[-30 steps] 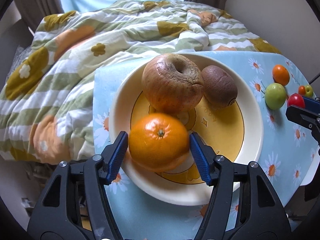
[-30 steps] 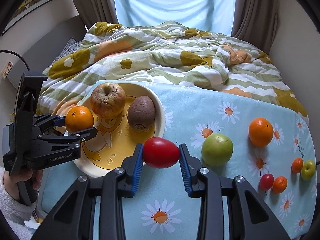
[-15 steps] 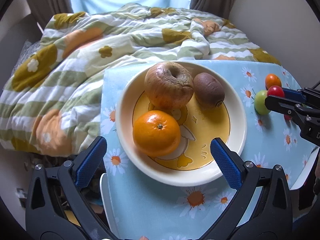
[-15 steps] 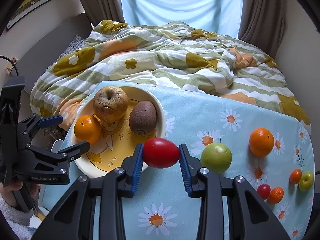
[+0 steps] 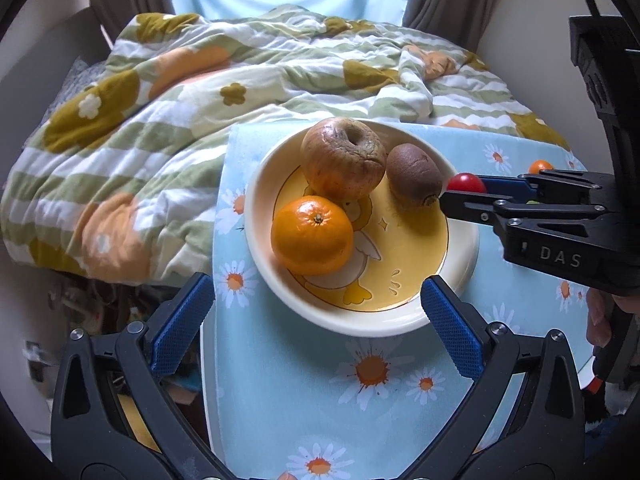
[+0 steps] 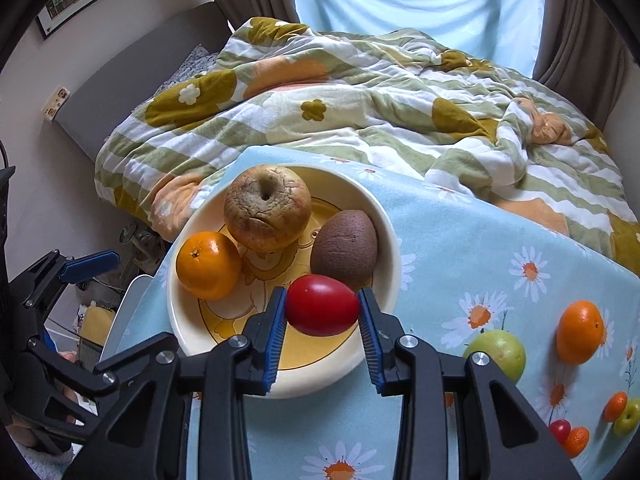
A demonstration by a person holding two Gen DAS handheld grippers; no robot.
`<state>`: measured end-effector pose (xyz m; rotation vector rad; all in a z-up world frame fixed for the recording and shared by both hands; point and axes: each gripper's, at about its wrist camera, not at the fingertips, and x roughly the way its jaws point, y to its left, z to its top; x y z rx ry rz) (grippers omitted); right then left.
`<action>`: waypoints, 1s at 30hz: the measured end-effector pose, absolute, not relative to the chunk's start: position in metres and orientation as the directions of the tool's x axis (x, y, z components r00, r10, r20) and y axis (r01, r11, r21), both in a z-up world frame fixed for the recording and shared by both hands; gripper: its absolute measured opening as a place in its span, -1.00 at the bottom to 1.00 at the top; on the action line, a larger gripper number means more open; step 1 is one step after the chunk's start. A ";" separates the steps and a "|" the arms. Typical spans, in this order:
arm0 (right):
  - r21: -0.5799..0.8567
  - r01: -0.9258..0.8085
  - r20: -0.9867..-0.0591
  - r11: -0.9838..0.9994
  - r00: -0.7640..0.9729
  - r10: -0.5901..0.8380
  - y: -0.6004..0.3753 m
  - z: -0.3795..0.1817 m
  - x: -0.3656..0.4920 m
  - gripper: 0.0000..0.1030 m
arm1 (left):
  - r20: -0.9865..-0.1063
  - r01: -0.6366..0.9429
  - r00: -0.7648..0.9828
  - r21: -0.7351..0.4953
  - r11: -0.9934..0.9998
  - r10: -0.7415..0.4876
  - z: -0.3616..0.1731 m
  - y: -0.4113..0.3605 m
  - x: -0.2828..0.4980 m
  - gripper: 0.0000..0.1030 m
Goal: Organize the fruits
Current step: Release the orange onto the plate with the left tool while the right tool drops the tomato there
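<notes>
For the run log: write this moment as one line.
left hand-held gripper: just opened, empty, before bowl | orange: in bowl | right hand-held gripper: shut on tomato, over bowl rim

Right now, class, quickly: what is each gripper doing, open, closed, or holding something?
Left gripper: open, its jaws just widened, nothing between the fingers.
Right gripper: closed on the red tomato, above the bowl.

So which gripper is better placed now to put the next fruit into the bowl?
The right gripper. It already holds the red tomato above the bowl, just beside the kiwi. The left gripper has just opened, is empty, and its orange already lies in the bowl.
</notes>
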<state>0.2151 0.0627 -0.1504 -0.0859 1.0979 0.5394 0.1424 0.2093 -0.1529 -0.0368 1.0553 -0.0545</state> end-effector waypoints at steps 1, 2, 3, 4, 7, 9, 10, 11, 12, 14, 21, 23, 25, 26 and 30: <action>0.199 -0.465 -0.865 0.863 0.331 0.378 0.066 -0.154 0.216 -0.37 | -0.869 0.023 0.490 -0.056 0.998 -0.060 -0.153 0.209 0.141 1.00; 0.203 -0.474 -0.866 0.857 0.322 0.383 0.070 -0.156 0.216 -0.37 | -0.870 0.019 0.489 -0.056 0.998 -0.058 -0.154 0.209 0.139 1.00; 0.204 -0.481 -0.866 0.853 0.317 0.386 0.073 -0.159 0.216 -0.37 | -0.872 0.017 0.487 -0.054 0.998 -0.056 -0.155 0.209 0.138 1.00; 0.203 -0.488 -0.868 0.849 0.312 0.387 0.076 -0.162 0.216 -0.37 | -0.873 0.014 0.485 -0.051 0.999 -0.051 -0.156 0.209 0.137 1.00; 0.209 -0.505 -0.869 0.837 0.296 0.396 0.084 -0.169 0.216 -0.37 | -0.878 0.008 0.477 -0.052 0.999 -0.050 -0.160 0.209 0.134 1.00; 0.210 -0.510 -0.870 0.834 0.292 0.397 0.087 -0.173 0.216 -0.37 | -0.881 0.006 0.470 -0.057 0.998 -0.053 -0.163 0.211 0.132 1.00; 0.210 -0.512 -0.870 0.833 0.290 0.398 0.088 -0.173 0.216 -0.37 | -0.882 0.006 0.468 -0.057 0.998 -0.053 -0.164 0.211 0.132 1.00; 0.206 -0.513 -0.871 0.834 0.293 0.395 0.089 -0.174 0.216 -0.37 | -0.883 0.007 0.466 -0.056 0.998 -0.053 -0.164 0.211 0.131 1.00; 0.200 -0.512 -0.871 0.835 0.297 0.391 0.089 -0.174 0.216 -0.37 | -0.884 0.008 0.465 -0.054 0.999 -0.051 -0.165 0.211 0.131 1.00; 0.196 -0.513 -0.871 0.836 0.300 0.389 0.089 -0.173 0.216 -0.21 | -0.883 0.008 0.466 -0.055 0.998 -0.052 -0.165 0.212 0.130 1.00; 0.204 -0.485 -0.849 0.850 0.345 0.400 0.079 -0.165 0.211 0.80 | -0.882 0.001 0.468 -0.066 0.998 -0.059 -0.164 0.214 0.125 1.00; 0.198 -0.473 -0.847 0.858 0.359 0.393 0.076 -0.163 0.210 0.87 | -0.882 0.004 0.467 -0.065 0.998 -0.059 -0.164 0.215 0.124 1.00; 0.197 -0.464 -0.843 0.864 0.370 0.391 0.073 -0.160 0.209 0.99 | -0.882 0.008 0.468 -0.065 0.998 -0.061 -0.162 0.214 0.121 1.00; 0.196 -0.460 -0.841 0.866 0.375 0.390 0.072 -0.159 0.208 0.99 | -0.881 0.009 0.469 -0.067 0.998 -0.064 -0.160 0.215 0.120 1.00; 0.187 -0.451 -0.832 0.873 0.399 0.384 0.067 -0.149 0.202 0.99 | -0.871 0.017 0.486 -0.066 0.998 -0.066 -0.150 0.216 0.116 1.00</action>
